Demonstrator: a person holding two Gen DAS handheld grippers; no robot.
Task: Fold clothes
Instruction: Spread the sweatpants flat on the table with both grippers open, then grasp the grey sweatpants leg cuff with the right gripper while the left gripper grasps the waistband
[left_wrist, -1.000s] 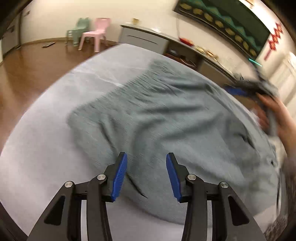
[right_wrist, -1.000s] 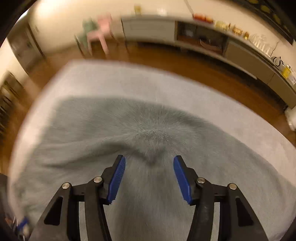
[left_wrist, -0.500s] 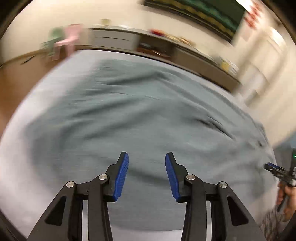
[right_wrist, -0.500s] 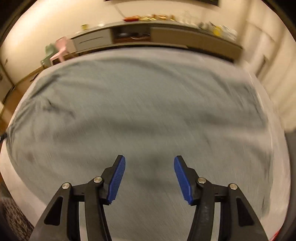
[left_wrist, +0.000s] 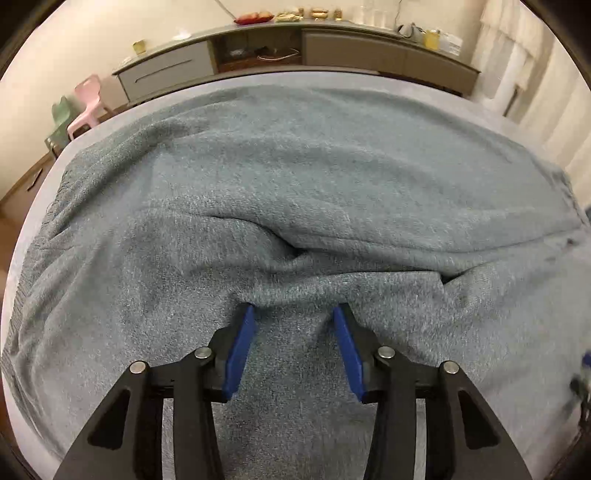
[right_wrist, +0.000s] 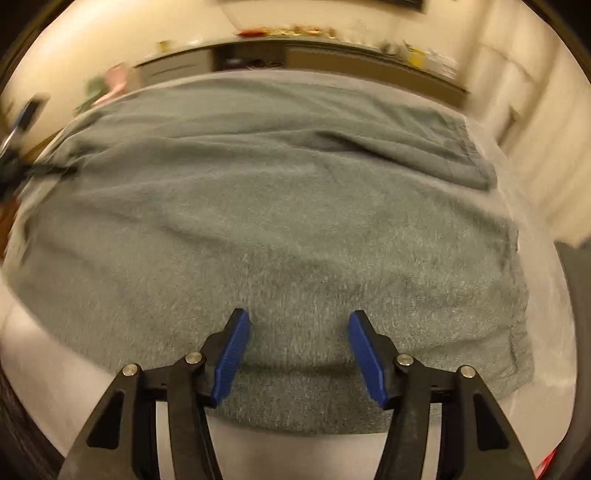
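Note:
A grey-green fuzzy knit garment (left_wrist: 295, 177) lies spread over a pale grey padded surface (left_wrist: 369, 79). It also fills the right wrist view (right_wrist: 266, 221). My left gripper (left_wrist: 293, 314) is open, its blue fingertips low on a raised crease near the garment's middle, with cloth between the jaws. My right gripper (right_wrist: 299, 319) is open just above the garment's near hem, holding nothing. A sleeve or folded layer lies across the far right part (right_wrist: 424, 147).
A long low sideboard (left_wrist: 332, 51) with small items on top runs along the far wall. A pink chair (left_wrist: 86, 107) and a green chair (left_wrist: 59, 118) stand at the left. Curtains (left_wrist: 535, 92) hang at the right. Wooden floor shows at the left edge.
Both grippers have swung round and dropped closer to the garment. The left one now sits on a crease in the cloth. Both stayed open.

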